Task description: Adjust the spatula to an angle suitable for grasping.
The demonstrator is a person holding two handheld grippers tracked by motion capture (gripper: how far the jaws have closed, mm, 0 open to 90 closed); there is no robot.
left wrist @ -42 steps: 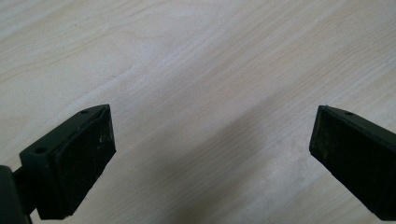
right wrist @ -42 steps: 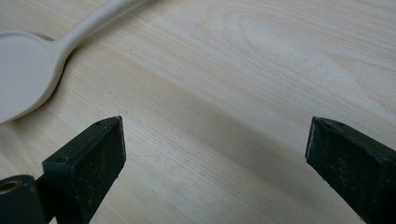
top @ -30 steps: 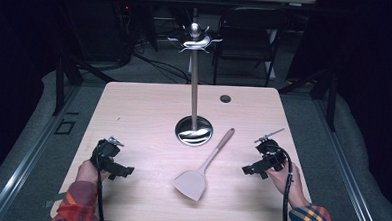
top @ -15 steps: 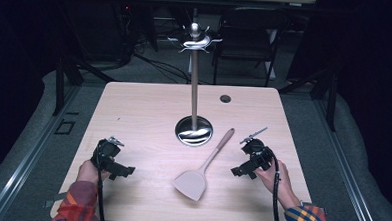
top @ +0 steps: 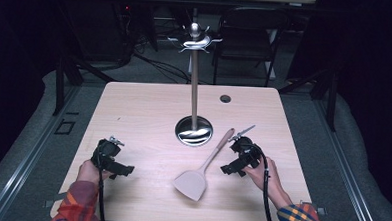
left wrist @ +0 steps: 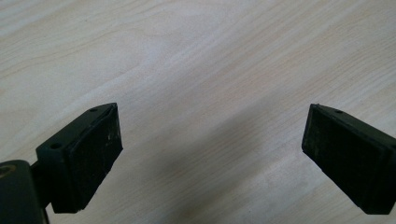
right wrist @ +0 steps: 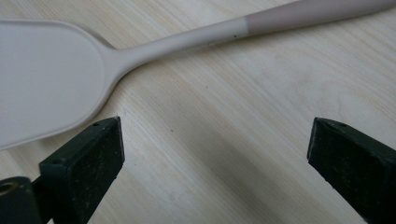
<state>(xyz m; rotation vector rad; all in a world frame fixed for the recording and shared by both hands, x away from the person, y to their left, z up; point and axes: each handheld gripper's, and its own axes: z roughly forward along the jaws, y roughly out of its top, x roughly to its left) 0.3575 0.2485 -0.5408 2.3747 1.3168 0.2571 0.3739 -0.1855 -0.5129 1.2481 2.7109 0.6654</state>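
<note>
Pale beige silicone spatula (top: 201, 166) flat on the light wooden table (top: 134, 113).
Broad blade towards the near edge, slim two-tone handle angled away towards the round steel stand base (top: 194, 130), just short of it.

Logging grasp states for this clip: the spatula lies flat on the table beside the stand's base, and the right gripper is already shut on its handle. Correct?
Not quite. The right gripper is open, its jaws wide apart over bare wood, short of the spatula; the right gripper view shows this. The spatula does lie flat on the table beside the stand's base.
</note>
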